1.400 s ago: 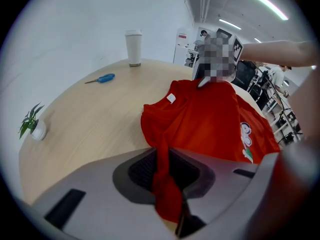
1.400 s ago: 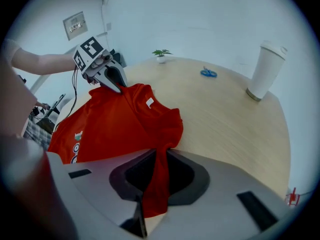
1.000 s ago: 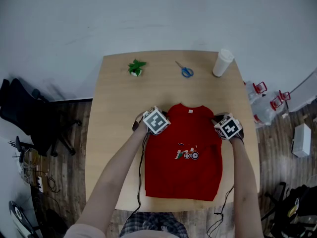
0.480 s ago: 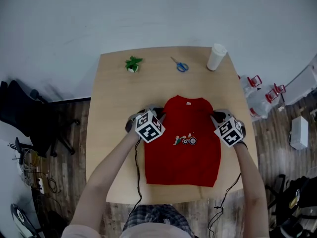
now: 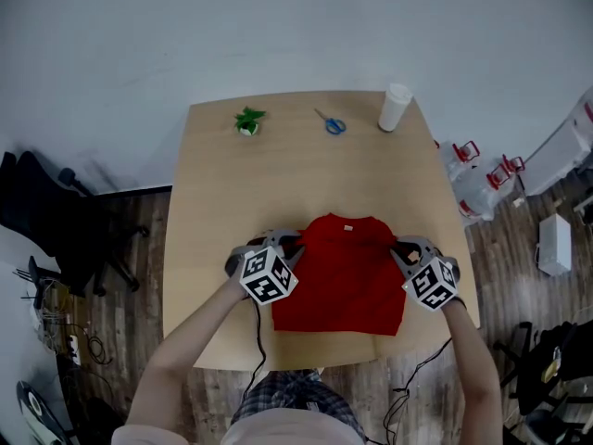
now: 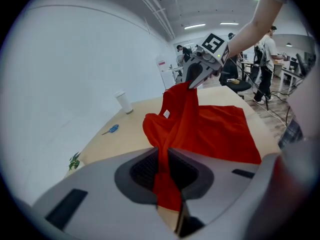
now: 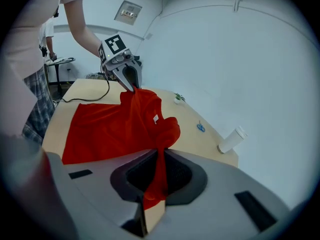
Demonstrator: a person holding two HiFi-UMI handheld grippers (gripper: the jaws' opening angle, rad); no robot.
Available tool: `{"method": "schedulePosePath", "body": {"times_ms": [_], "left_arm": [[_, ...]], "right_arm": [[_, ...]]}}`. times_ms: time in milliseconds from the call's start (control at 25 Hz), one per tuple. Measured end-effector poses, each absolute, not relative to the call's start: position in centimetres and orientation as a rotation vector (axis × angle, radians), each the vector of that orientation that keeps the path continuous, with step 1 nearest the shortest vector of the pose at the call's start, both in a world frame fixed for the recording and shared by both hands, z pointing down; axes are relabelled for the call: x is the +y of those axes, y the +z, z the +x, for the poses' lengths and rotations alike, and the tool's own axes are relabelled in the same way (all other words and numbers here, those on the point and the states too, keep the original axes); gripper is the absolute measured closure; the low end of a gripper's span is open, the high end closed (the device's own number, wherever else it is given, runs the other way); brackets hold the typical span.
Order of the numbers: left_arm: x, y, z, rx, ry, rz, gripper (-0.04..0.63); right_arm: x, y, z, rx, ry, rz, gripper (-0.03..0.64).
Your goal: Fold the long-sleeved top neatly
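On the wooden table (image 5: 296, 174), close to the edge by our tummy, lies the red top (image 5: 343, 290). Its bottom half rests flat on the wood. Its upper half is lifted off the table, because we hold it up by both shoulders. No long sleeves stick out at the sides, so we think they are already folded in.

Our left gripper (image 5: 289, 246) has its two jaws squeezed tight on a bunch of red cloth at the left shoulder. Our right gripper (image 5: 398, 247) pinches the right shoulder the same way, with cloth hanging down between its jaws. Both grippers sit about as high as each other, one on each side. We think that is so the top edge stays straight and the fold comes out even.

We guess the next job is to bring the shoulders down to meet the bottom hem. If one side goes faster, the fold could end up crooked.

At the back of the table stand a paper cup (image 5: 395, 108), blue scissors (image 5: 329, 123) and a little plant (image 5: 247, 121). They are well apart from the top, so we think they sit there to be out of our way.

Smallest of all is the white tag (image 5: 349, 228) inside the neck, which sags between the two grippers
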State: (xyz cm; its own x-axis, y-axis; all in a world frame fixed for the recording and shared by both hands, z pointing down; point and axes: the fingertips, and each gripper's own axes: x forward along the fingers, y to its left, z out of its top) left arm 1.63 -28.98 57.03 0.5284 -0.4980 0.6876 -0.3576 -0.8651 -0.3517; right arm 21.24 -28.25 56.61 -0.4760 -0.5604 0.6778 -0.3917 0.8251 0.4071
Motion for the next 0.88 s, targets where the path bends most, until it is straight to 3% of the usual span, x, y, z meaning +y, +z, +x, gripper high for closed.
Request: {"method": "schedulePosePath", "body": {"times_ms": [480, 880], "left_arm": [[-17.0, 61.4, 1.3, 0.662, -1.322, -2.637, 0.538], [-12.4, 65.5, 0.6, 0.677, -1.452, -2.753, 0.52]], "right_arm": [[-14.9, 61.5, 20.8, -2.131, -0.144, 0.606, 0.569], [-10.0, 66.7, 21.9, -2.065, 0.009, 0.541, 0.554]]}}
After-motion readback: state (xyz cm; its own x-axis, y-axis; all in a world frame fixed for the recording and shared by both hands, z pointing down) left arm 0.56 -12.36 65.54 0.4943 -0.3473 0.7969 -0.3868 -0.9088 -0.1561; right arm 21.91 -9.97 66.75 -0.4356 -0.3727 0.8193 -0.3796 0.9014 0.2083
